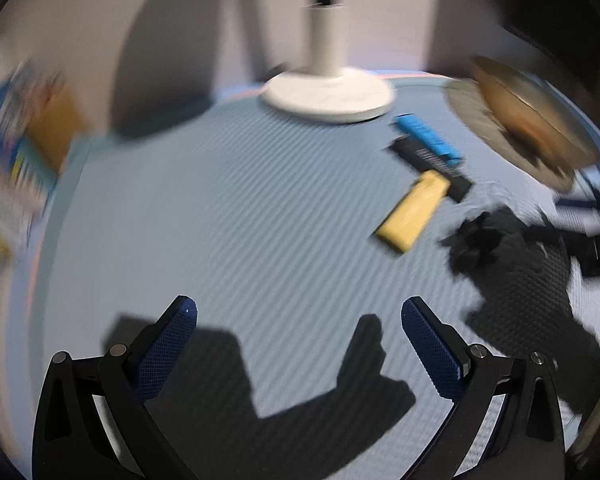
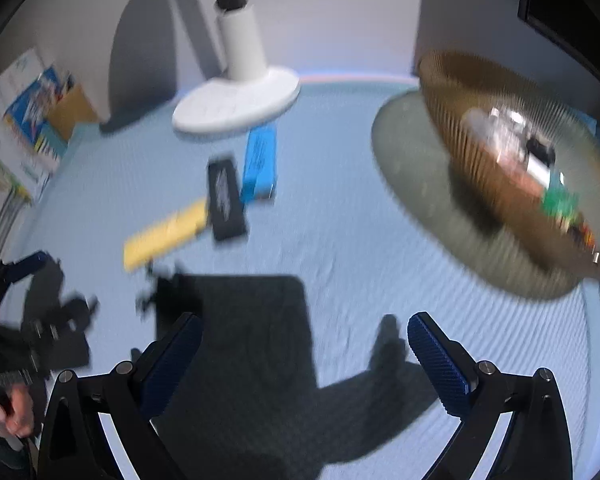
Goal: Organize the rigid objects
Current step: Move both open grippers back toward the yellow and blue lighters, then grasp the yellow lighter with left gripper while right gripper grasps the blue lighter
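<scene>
left gripper (image 1: 300,344): jaws spread, nothing between, above bare surface.
right gripper (image 2: 305,354): jaws spread, nothing held.
yellow rectangular block (image 2: 166,232): flat on light blue ribbed surface (image 2: 332,220) mid-area, long axis diagonal, far end touching black block.
black rectangular block (image 2: 225,200): long axis toward white round lamp base (image 2: 236,108).
blue rectangular block (image 2: 260,164): just beside black one, roughly parallel.
brown ribbed basket (image 2: 496,148): right far side, tilted, blurred.

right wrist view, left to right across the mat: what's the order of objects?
yellow block → black block → blue block → round grey mat → wicker basket. The white lamp base is left out, since it spans above the blocks.
</scene>
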`<state>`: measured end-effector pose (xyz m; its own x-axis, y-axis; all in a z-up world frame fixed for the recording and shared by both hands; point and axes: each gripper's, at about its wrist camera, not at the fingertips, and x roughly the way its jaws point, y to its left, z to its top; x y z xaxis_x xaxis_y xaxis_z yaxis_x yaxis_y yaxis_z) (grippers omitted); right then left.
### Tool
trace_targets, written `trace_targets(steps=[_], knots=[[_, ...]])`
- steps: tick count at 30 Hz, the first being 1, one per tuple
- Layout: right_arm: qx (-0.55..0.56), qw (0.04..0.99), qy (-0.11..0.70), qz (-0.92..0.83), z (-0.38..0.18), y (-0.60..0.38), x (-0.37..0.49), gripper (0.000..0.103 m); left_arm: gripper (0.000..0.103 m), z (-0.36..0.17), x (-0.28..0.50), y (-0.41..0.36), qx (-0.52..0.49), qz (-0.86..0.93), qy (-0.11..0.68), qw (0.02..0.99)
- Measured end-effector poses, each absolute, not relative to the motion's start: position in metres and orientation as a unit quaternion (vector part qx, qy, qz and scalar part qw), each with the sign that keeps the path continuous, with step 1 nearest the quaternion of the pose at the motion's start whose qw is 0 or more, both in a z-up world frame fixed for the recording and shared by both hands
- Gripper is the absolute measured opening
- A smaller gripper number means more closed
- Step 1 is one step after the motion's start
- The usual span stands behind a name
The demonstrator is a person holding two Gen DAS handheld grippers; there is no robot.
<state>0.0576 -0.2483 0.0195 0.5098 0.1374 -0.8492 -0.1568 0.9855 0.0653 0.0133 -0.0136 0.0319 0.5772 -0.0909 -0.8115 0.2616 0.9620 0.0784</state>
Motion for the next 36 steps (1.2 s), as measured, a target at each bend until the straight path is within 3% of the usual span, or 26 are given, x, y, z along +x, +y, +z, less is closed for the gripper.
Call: trace_targets(steps=[1, 3, 4, 6, 13, 15, 22, 23, 24, 26, 36], knots=[[-0.006, 0.872, 0.482, 0.084, 0.024, -0.248, 0.066, 0.101, 0.102, 0.034, 0.019, -0.021, 0.111, -0.113, 0.444, 0.882], [-0.005, 0.877, 0.472, 0.085, 0.031, -0.246, 0.082, 0.078, 0.102, 0.034, 0.036, -0.033, 0.126, -0.147, 0.44, 0.877], [-0.005, 0.877, 0.472, 0.089, 0.032, -0.243, 0.093, 0.068, 0.096, 0.033, 0.043, -0.035, 0.125, -0.159, 0.443, 0.874], [-0.001, 0.874, 0.476, 0.095, 0.031, -0.236, 0.111, 0.063, 0.078, 0.028, 0.06, -0.039, 0.11, -0.186, 0.456, 0.863], [-0.01, 0.874, 0.476, 0.103, 0.017, -0.215, 0.151, 0.044, 0.067, 0.018, 0.073, -0.061, 0.096, -0.248, 0.462, 0.846], [-0.016, 0.872, 0.477, 0.107, 0.012, -0.212, 0.156, 0.043, 0.06, 0.016, 0.071, -0.068, 0.109, -0.254, 0.459, 0.844], [-0.083, 0.88, 0.459, 0.087, 0.001, -0.19, 0.162, 0.042, 0.051, 0.014, 0.069, -0.081, 0.125, -0.243, 0.442, 0.854], [-0.088, 0.881, 0.457, 0.087, 0.001, -0.189, 0.159, 0.039, 0.041, 0.015, 0.066, -0.082, 0.125, -0.245, 0.439, 0.855], [-0.087, 0.881, 0.456, 0.092, 0.001, -0.19, 0.157, 0.028, 0.03, 0.015, 0.062, -0.084, 0.123, -0.247, 0.438, 0.855], [-0.087, 0.881, 0.455, 0.094, 0.003, -0.193, 0.148, 0.023, 0.023, 0.017, 0.053, -0.085, 0.128, -0.245, 0.434, 0.857], [-0.015, 0.874, 0.474, 0.1, 0.01, -0.26, 0.066, 0.024, 0.022, 0.014, -0.005, -0.028, 0.054, -0.198, 0.451, 0.869]])
